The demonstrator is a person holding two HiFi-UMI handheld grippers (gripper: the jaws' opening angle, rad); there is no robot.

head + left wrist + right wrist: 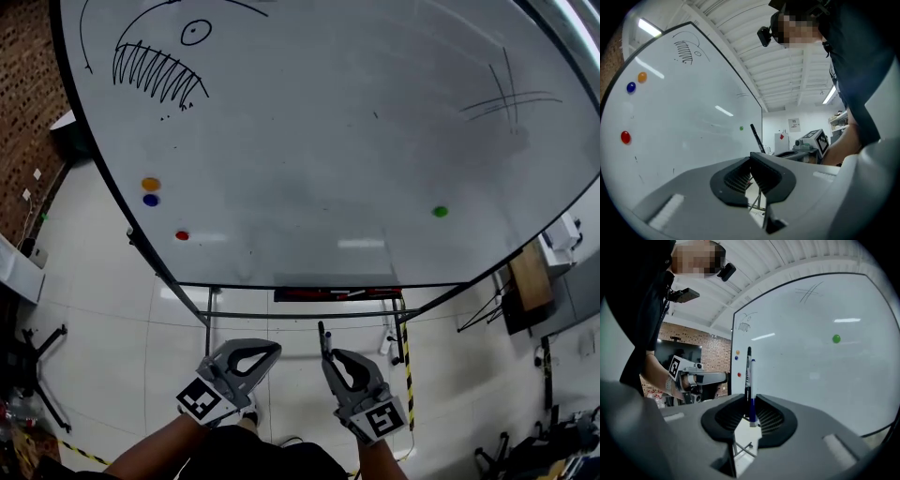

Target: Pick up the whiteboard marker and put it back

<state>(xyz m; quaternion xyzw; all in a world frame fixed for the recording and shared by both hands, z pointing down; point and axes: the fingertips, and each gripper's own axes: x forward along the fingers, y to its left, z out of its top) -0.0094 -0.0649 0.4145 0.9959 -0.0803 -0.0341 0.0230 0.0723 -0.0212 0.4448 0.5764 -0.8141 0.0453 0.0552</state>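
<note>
A: Nearest the lens, bottom centre of the head view, are two claws side by side. What is the right claw (326,354) doing?
B: It is closed on the whiteboard marker (750,380). The pads pinch the lower barrel. The pen stands upright, dark tip up, with a blue end showing low between the pads. It may be two slim barrels side by side; I cannot tell.
A: And the left claw (271,348)?
B: Jaws together, nothing between them. Its own view agrees, with the pads meeting at the tip. It sits just beside the right one and does not touch the pen.
A: Where is the marker relative to the board?
B: In the air in front of the whiteboard (328,141), apart from its surface. In the head view it is at lower centre, below the board's bottom edge.
A: Where does it go back?
B: Best guess is the tray (337,293) under that bottom edge, at centre frame, just above the claws in the picture. Red and dark things lie in it, too small to name.
A: How far along is the task?
B: The pick-up looks done, judging by the grip. The return is not done, since the pen is apart from the tray. What is left is to carry it to the tray, lay it level and let the jaws part.
A: Any risk?
B: The upright pen must be tipped flat first. It is gripped low on the barrel, so it may swivel.
</note>
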